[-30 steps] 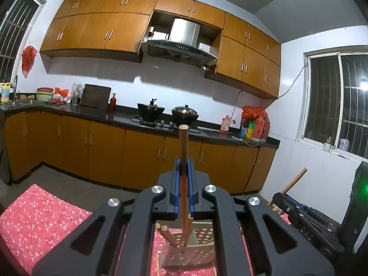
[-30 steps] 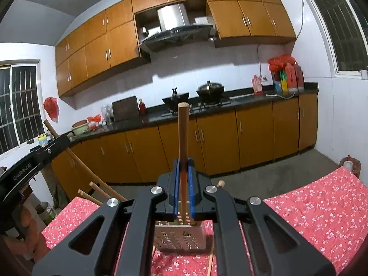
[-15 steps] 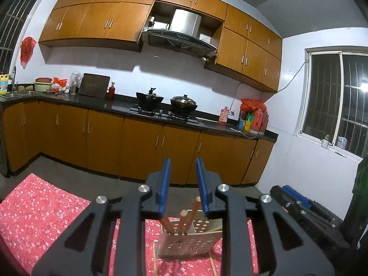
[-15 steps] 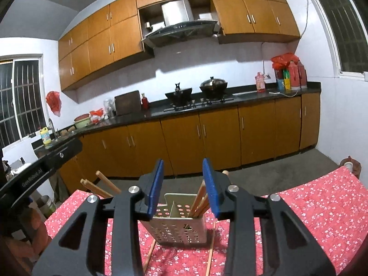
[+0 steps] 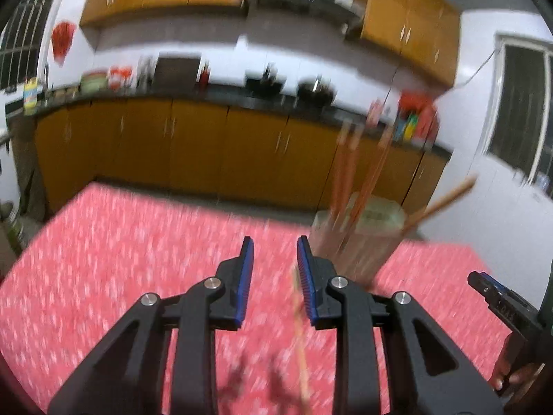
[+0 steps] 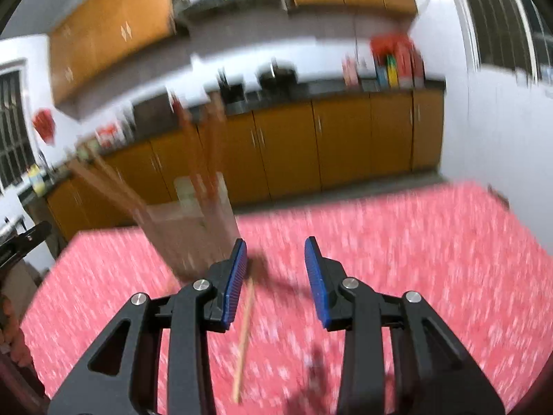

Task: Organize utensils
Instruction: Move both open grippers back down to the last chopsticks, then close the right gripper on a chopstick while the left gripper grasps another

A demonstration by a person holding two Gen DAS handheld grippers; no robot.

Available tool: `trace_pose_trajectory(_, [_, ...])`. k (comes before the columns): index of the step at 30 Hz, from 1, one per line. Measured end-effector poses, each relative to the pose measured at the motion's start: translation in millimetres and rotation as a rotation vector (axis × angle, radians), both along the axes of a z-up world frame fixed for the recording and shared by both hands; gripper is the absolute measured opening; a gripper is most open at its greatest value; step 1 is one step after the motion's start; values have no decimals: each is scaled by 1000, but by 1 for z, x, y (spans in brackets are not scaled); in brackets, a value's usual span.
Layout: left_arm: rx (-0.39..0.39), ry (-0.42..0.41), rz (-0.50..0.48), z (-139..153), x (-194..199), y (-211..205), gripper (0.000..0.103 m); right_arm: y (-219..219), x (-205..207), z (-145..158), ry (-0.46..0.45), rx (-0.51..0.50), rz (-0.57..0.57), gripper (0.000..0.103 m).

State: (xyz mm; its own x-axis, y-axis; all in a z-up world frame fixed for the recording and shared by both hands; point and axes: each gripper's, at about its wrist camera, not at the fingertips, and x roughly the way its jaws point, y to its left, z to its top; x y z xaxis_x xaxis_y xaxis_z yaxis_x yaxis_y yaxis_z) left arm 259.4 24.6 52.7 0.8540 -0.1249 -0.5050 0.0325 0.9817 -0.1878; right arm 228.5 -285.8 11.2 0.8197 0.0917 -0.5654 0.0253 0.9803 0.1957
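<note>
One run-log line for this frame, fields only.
left gripper: open, empty | right gripper: open, empty | utensil holder: upright, holds chopsticks | loose chopstick: on red tablecloth | views: motion-blurred

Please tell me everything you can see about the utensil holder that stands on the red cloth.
The utensil holder is a pale, boxy container, blurred by camera motion, so its surface detail is unclear. It stands upright on the red flowered cloth. Several wooden chopsticks stick up out of it, and one leans far outward over its rim. No gripper touches it. In the right wrist view it sits left of the open fingers.
</note>
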Motion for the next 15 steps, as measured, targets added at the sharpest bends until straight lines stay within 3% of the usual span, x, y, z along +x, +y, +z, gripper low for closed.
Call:
trace_pose_trajectory(6, [22,213,-37,-69,9,-13,27,38,9,-57,195,-4,96,31])
trace_pose_trajectory(10, [39,247,-68,-84,6,-26,27,60,12,-74,229,-81,121,31])
trace_pose_trajectory(15, [51,272,-97,-91,10,-33,27,64,14,-88,261,-82,117,28])
